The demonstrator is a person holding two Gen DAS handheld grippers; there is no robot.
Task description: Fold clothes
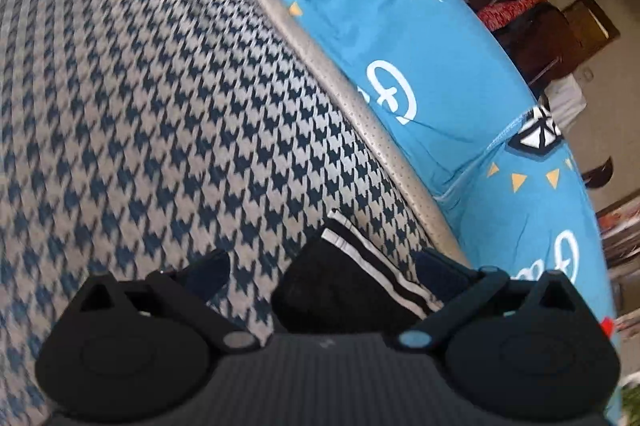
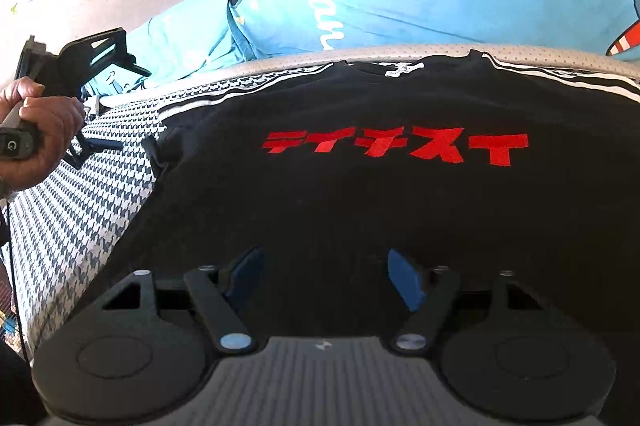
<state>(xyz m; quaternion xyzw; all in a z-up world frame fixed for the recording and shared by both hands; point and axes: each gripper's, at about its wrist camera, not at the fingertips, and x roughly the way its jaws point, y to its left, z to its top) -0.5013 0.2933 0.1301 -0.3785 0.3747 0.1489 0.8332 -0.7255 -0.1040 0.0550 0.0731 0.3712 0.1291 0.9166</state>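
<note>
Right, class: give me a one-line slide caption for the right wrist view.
Open right gripper poised over a black T-shirt with red lettering, spread flat on a houndstooth cover; left gripper alongside.

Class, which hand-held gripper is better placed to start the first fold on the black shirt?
Probably left: the left hand-held gripper is open right at the sleeve; the right hand-held gripper is open over the middle of the shirt.

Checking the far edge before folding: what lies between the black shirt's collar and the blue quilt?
Only a perforated grey edge strip separates the black shirt from the blue quilt; the right wrist view shows it.
</note>
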